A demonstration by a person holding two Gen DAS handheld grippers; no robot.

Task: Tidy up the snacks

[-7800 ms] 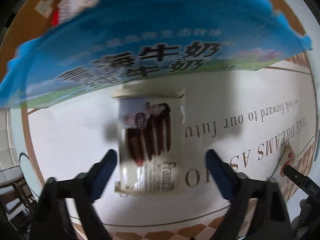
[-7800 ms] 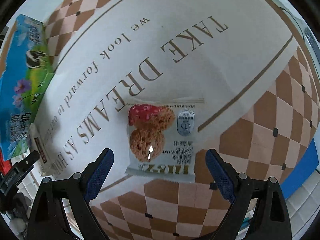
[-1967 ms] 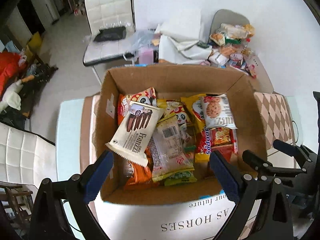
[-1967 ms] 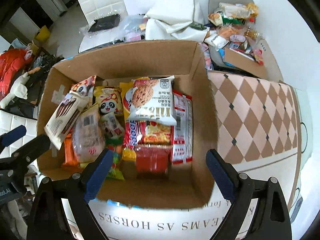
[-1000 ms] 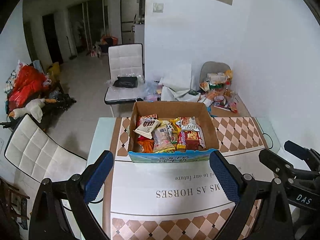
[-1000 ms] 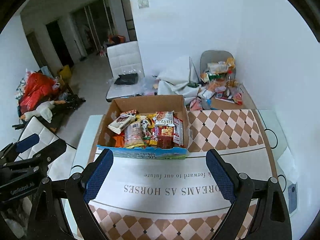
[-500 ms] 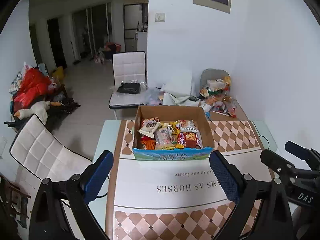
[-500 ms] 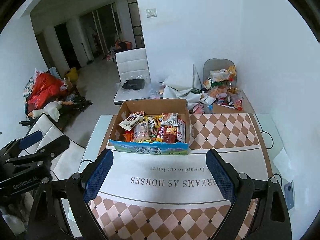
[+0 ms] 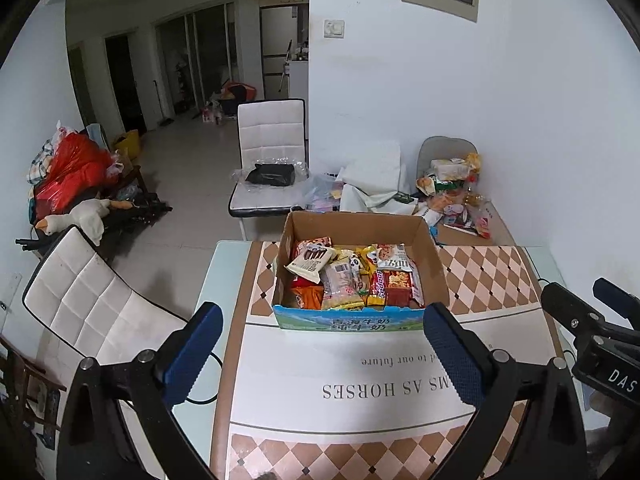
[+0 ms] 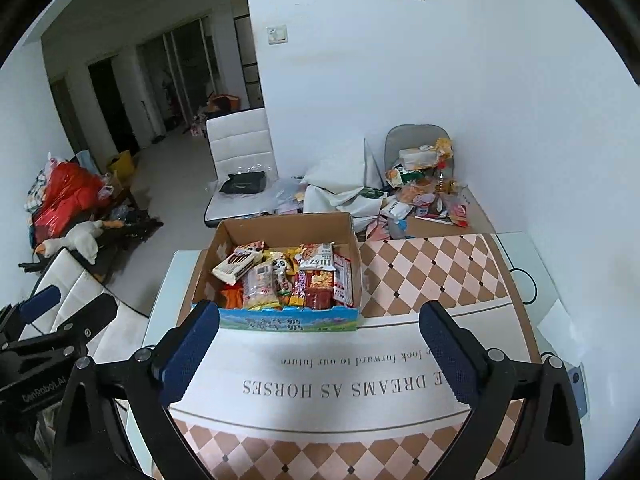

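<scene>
Snacks boxed, I've pulled back.
Both my left gripper (image 9: 318, 350) and right gripper (image 10: 318, 350) gape empty; brown cardboard box (image 9: 434, 264) mid-frame holds every packet, table (image 10: 440, 276) bare.

The tablecloth (image 10: 320, 364) reads, upside down, "DREAMS AS HORSES" and "look forward to our future". The other gripper's body (image 9: 612, 376) shows "DAS" (cut off). Chinese characters mark the cardboard box's blue front (image 9: 352, 323).

White chairs (image 9: 272, 152), patterned tablecloth (image 9: 484, 276)
</scene>
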